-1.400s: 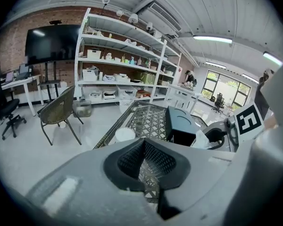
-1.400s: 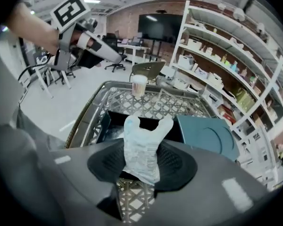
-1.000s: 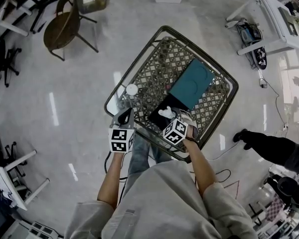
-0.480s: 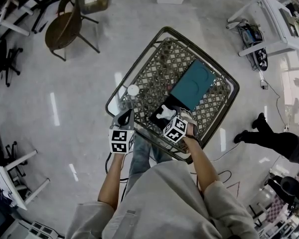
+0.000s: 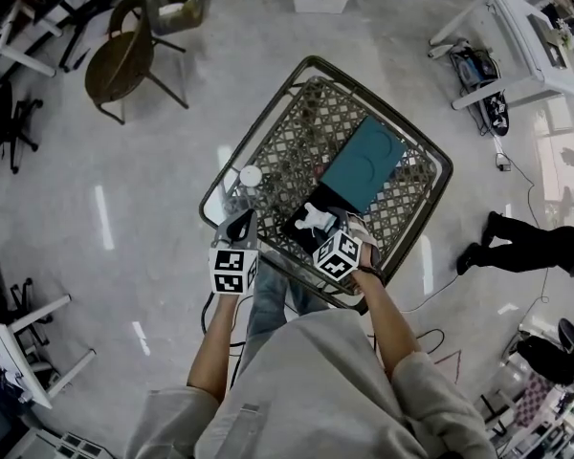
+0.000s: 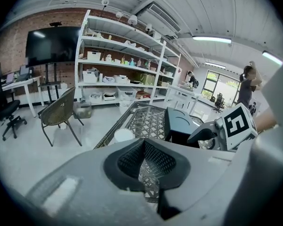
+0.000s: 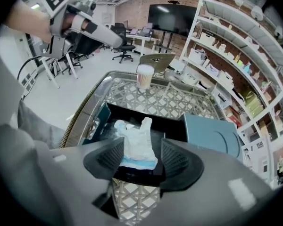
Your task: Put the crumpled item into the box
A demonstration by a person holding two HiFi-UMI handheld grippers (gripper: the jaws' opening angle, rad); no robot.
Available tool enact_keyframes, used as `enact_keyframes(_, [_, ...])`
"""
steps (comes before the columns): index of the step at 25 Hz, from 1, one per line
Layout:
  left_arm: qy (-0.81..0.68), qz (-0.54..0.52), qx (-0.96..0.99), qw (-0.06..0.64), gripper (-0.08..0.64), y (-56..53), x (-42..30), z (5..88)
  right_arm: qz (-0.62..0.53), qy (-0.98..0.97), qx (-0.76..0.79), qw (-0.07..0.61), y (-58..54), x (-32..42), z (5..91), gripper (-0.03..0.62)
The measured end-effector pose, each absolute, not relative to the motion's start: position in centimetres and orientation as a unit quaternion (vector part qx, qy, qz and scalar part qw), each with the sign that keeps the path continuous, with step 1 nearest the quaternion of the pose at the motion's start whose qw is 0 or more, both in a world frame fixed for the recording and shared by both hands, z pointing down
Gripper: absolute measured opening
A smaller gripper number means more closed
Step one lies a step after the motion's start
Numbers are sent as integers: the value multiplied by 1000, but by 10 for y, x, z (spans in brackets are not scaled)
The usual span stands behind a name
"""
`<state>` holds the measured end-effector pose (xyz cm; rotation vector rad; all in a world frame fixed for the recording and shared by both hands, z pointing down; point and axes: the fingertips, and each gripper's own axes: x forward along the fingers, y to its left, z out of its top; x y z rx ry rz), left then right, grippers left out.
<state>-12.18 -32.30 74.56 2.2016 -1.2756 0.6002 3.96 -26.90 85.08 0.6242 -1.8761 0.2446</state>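
Note:
A white crumpled item (image 7: pixel 137 142) with a blue edge lies in the open black box (image 7: pixel 172 126) on the lattice table (image 5: pixel 268 103). My right gripper (image 7: pixel 141 157) hovers just over the box's near edge. Its jaws are closing, the item shows between them, and the pads do not press on it. The head view shows the item (image 5: pixel 313 218) just ahead of that gripper (image 5: pixel 330 229). The box's teal lid (image 5: pixel 364 163) lies beside the box, farther back. At the table's near left edge, my left gripper (image 5: pixel 237 226) is shut with nothing in it.
A white paper cup (image 5: pixel 252 176) stands on the table's left side. A wicker chair (image 5: pixel 124 55) stands at the far left, and shelves line the wall. A bystander's legs (image 5: pixel 526 247) are on the floor at the right, beside cables and white desks.
The white item stays in the box while my right gripper holds almost the same spot over it. The bystander's legs at the right have shifted. My left gripper has not moved.

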Motion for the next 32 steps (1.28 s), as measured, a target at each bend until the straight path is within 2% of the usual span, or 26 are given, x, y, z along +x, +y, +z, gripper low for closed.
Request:
enact_keyframes(4, [-472, 219, 814, 258, 6, -322, -119, 741, 96, -797, 280, 527, -267, 40, 835, 200])
enact_keyframes(9, [-473, 218, 815, 253, 6, -320, -114, 735, 90, -796, 304, 516, -267, 46, 826, 67])
enact_keyframes(12, [-474, 218, 815, 251, 6, -317, -113, 733, 93, -794, 321, 508, -268, 50, 822, 20])
enact_keyframes(21, [-478, 214, 818, 239, 6, -316, -108, 711, 144, -799, 377, 446, -283, 58, 786, 0])
enact_keyframes(32, [-491, 187, 828, 196, 6, -330, -105, 661, 209, -783, 525, 261, -318, 101, 707, 0])
